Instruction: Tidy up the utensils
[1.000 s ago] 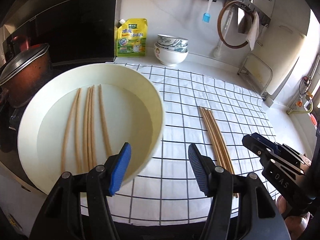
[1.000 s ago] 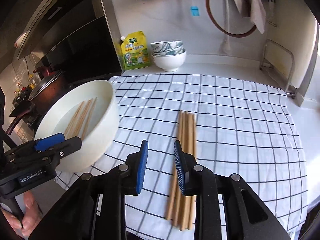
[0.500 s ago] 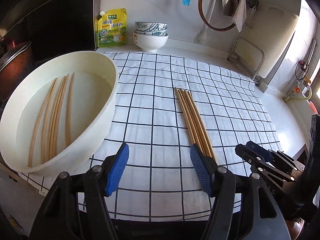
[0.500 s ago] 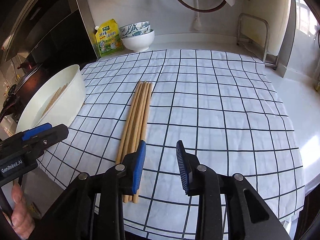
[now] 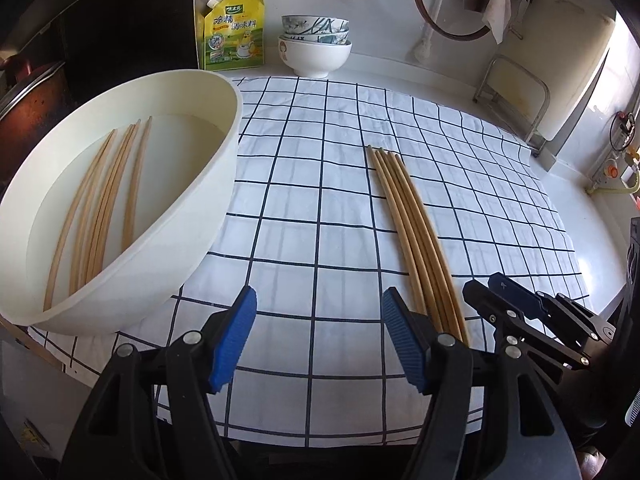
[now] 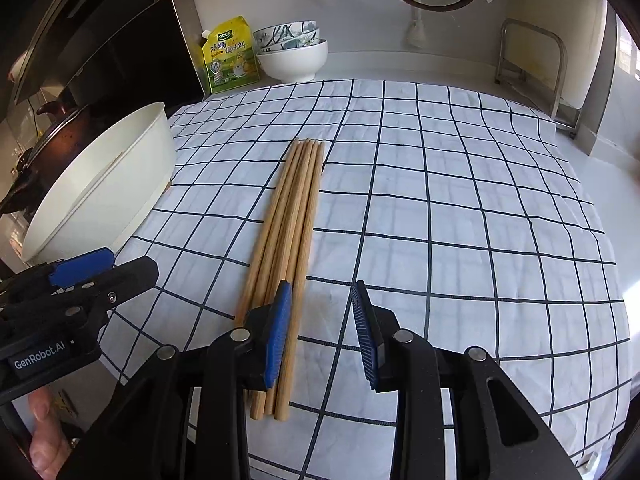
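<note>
Several wooden chopsticks (image 5: 408,220) (image 6: 296,216) lie side by side as a bundle on a white checked cloth (image 5: 320,200). Several more chopsticks (image 5: 104,200) rest in water inside a cream basin (image 5: 236,120) (image 6: 104,184) at the left. My left gripper (image 5: 318,300) hovers open over bare cloth between the basin and the bundle, with nothing between its fingers. My right gripper (image 6: 322,292) is open just right of the bundle's near ends; its left pad overlaps them in the picture and the gap holds only cloth. Each gripper shows in the other's view, the right gripper (image 5: 486,286) and the left gripper (image 6: 120,268).
A yellow seasoning pouch (image 5: 234,32) and stacked bowls (image 5: 314,46) stand at the back wall. A lidded pot (image 5: 28,96) sits left of the basin. A metal rack (image 5: 512,96) stands at the back right. A person's hand (image 6: 44,440) holds the left gripper.
Both grippers have sunk closer to the cloth. The left one moved right, away from the basin, and its jaws widened a little. The right one shifted from over the bundle to its right side.
</note>
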A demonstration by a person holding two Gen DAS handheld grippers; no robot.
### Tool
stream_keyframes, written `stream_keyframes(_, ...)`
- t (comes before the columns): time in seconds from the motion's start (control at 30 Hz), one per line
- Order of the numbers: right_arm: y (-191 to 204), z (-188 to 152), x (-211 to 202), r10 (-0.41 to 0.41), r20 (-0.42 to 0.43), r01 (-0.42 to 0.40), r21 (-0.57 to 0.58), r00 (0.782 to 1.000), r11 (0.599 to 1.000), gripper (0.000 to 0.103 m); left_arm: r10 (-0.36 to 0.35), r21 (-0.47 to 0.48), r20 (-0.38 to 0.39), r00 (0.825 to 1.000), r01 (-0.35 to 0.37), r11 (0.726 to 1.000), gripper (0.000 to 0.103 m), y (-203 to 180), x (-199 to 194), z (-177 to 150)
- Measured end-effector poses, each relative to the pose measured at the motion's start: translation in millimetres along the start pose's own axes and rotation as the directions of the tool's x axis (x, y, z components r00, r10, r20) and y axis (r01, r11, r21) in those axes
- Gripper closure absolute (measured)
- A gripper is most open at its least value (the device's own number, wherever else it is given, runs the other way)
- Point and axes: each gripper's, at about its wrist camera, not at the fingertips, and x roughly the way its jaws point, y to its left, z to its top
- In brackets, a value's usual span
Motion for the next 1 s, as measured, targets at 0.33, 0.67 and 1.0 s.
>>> stream_keyframes(0.33, 11.1, -1.4, 8.8, -0.038, -0.012, 0.038, -0.046, 0.999, 0.998, 0.073, -0.006, -0.008, -0.010, 1.000, 0.005, 1.000, 0.039, 3.0, 2.4, -1.8)
stream_keyframes(0.67, 14.4, -3.9, 8.2, -0.080, -0.007, 0.079, -0.084, 0.997, 0.993, 0.073, -0.013, -0.015, -0.018, 1.000, 0.013, 1.000, 0.039, 2.7, 4.1, -3.5)
stream_keyframes(1.0, 14.2, -6.0, 11.7, -0.072, -0.012, 0.071, -0.097, 0.997, 0.993, 0.096, -0.015, -0.005, -0.027, 1.000, 0.015, 1.000, 0.036, -5.0, 8.4, -4.1)
